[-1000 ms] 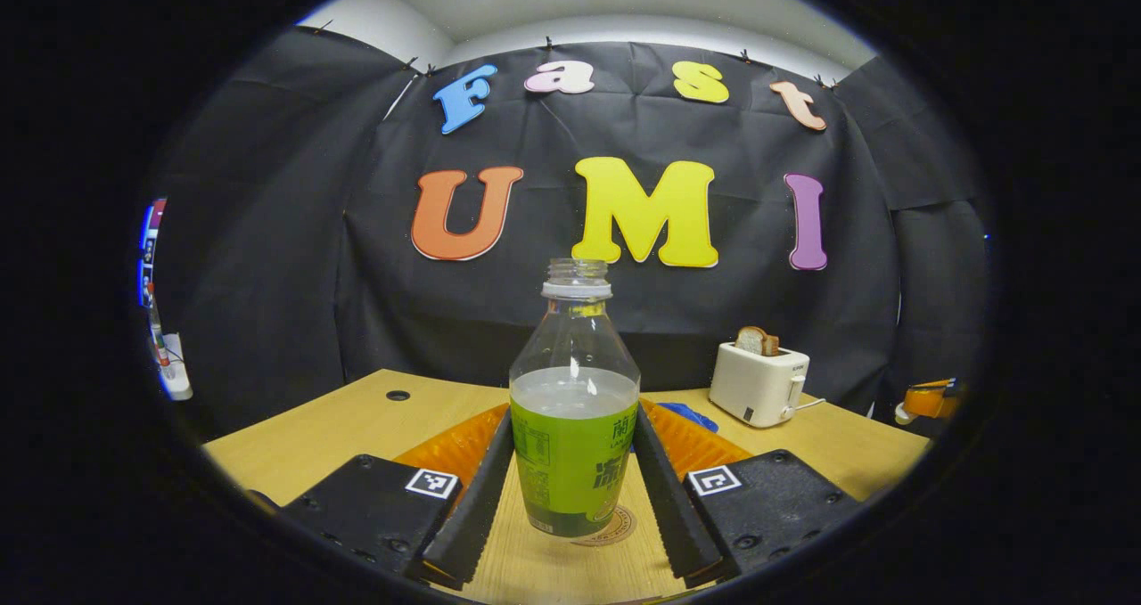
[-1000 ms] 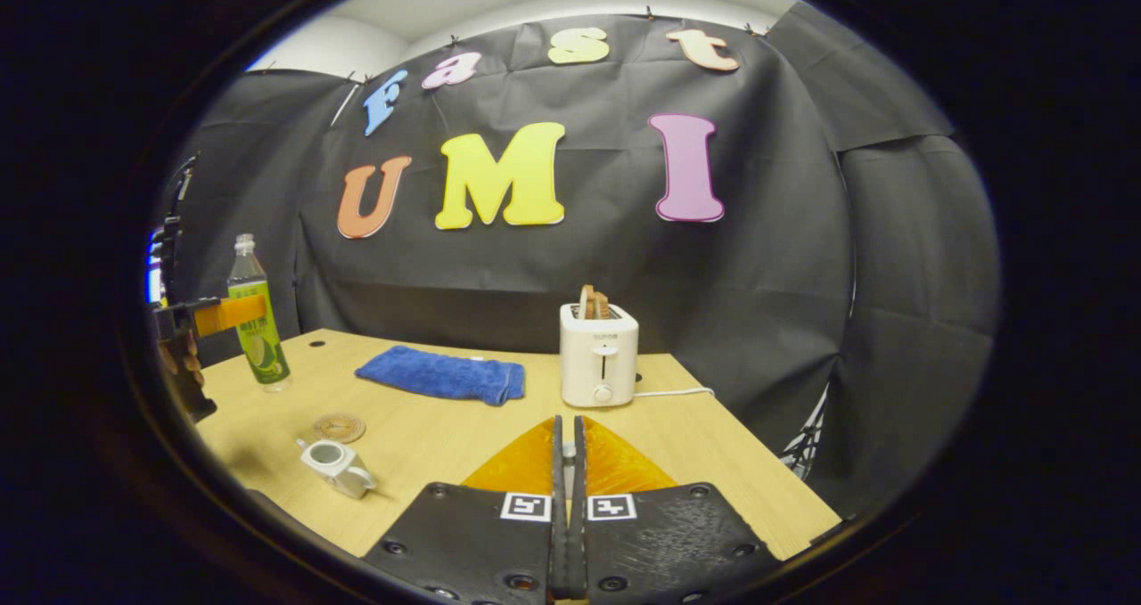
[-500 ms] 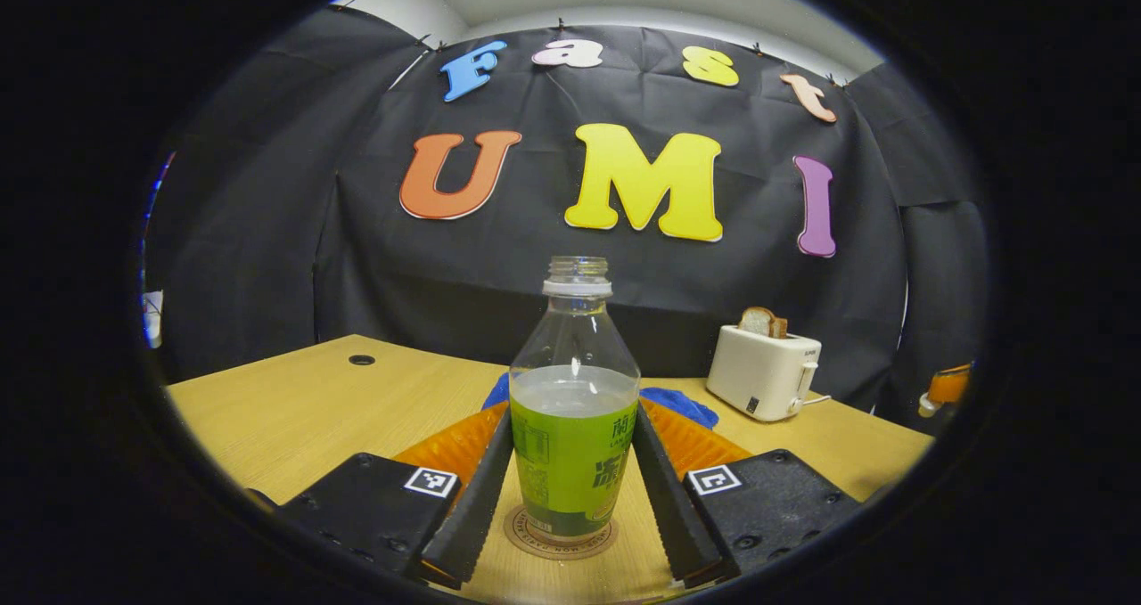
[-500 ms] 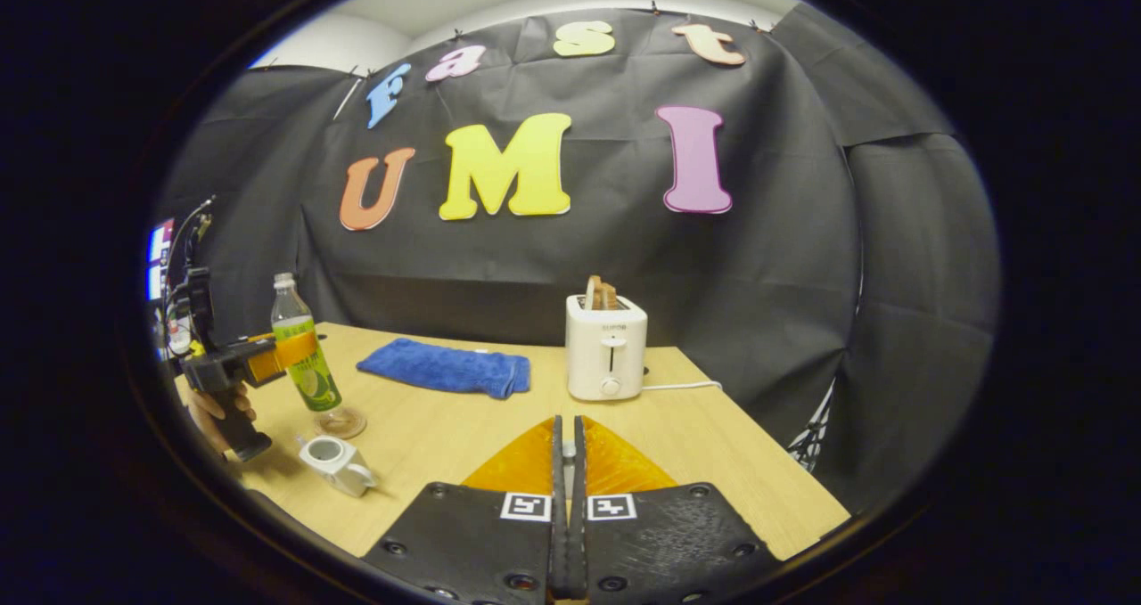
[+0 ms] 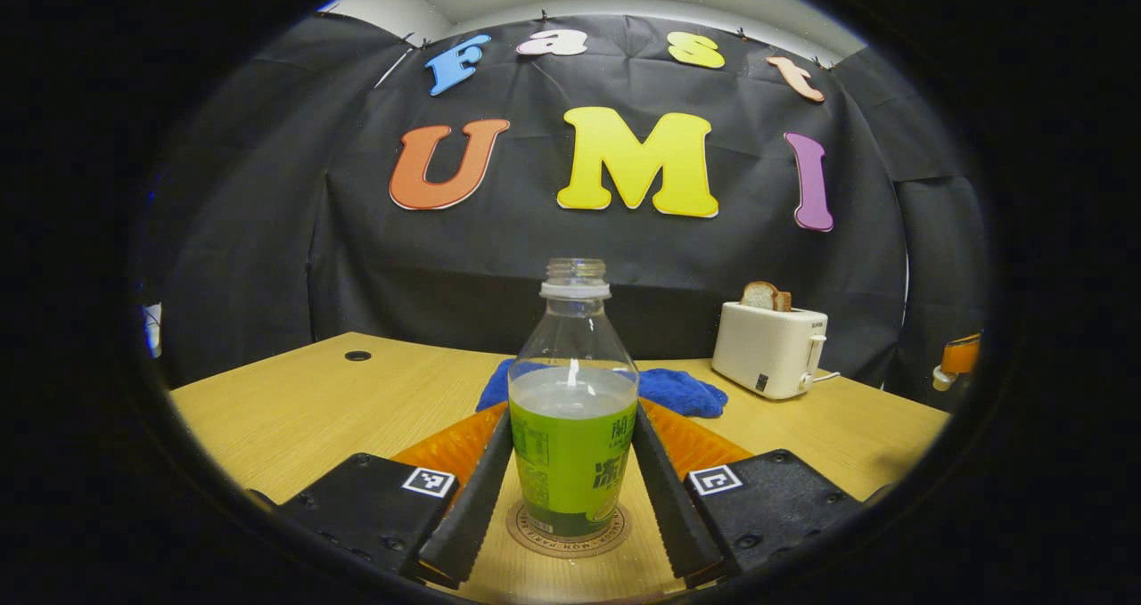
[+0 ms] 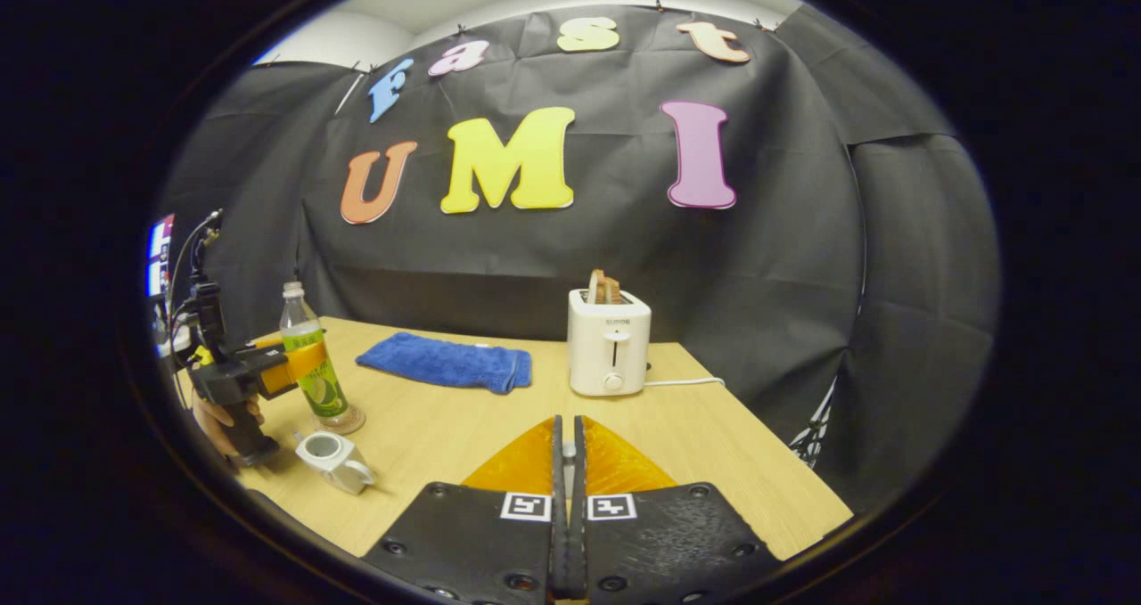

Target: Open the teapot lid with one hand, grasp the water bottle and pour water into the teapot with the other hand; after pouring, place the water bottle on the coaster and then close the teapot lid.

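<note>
L gripper (image 5: 570, 489): both fingers clamped on the bottle's green label, one each side — seen in left gripper view. In right gripper view it sits at far left, a hand (image 6: 218, 420) round its grip.
Bottle (image 5: 573, 409): upright, no cap, water up to about the label's top. Base sits on the coaster.
Coaster (image 5: 568, 531): round, brown, flat on the table under the bottle; its rim shows around the base.
R gripper (image 6: 567, 498): fingers pressed together. A small grey bit shows in the seam between them — prob. the lid, but too small to say.
Teapot (image 6: 334, 460): small, white, on the table just in front of the coaster in right gripper view; top is open, dark hole visible. Handle faces the cam.
Table (image 6: 499, 427): light wood, w/ a cable hole near the back left in left gripper view.
Towel (image 6: 446, 363): blue, lying flat behind the bottle, near the wall.
Toaster (image 6: 609, 342): white, bread sticking out of the slot, cord trailing right — well apart from the bottle.
</note>
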`<state>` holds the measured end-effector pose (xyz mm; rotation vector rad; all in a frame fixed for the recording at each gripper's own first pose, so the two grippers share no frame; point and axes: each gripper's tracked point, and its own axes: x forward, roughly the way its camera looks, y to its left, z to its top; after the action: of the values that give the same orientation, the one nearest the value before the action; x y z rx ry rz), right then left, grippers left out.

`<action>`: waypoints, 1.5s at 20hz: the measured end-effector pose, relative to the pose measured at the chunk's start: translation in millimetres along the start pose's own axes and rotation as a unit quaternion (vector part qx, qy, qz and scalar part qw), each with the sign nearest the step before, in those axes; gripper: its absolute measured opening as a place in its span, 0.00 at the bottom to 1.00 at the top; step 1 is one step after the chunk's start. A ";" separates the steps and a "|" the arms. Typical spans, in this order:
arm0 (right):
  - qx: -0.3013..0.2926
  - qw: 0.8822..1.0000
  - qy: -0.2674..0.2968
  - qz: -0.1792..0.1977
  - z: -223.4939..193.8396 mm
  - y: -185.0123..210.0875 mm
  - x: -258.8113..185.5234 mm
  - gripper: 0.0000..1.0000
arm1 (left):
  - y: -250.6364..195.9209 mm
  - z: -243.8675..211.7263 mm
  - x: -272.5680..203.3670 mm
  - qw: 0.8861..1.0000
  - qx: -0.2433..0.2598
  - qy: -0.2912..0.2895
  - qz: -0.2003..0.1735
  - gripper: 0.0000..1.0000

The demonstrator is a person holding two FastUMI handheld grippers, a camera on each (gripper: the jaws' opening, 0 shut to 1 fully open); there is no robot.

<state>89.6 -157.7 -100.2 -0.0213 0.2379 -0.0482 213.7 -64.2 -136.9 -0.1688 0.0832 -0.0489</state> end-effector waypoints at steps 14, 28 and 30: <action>-0.005 1.000 -0.003 0.002 1.5 4.9 -2.6 0.00 | -3.6 48.4 -40.2 0.999 0.025 -0.037 0.005 0.98; -0.031 0.998 0.027 0.057 -24.4 77.3 13.5 0.00 | 14.3 52.5 -134.4 0.998 0.044 -0.034 0.019 0.98; -0.047 0.996 0.022 0.069 -25.2 97.5 13.7 0.00 | 27.2 51.3 -143.2 0.998 0.051 -0.035 0.024 0.98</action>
<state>101.4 -61.4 -130.5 -0.0974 0.2859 0.1008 76.8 -20.9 -79.8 -0.0666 0.0144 0.0011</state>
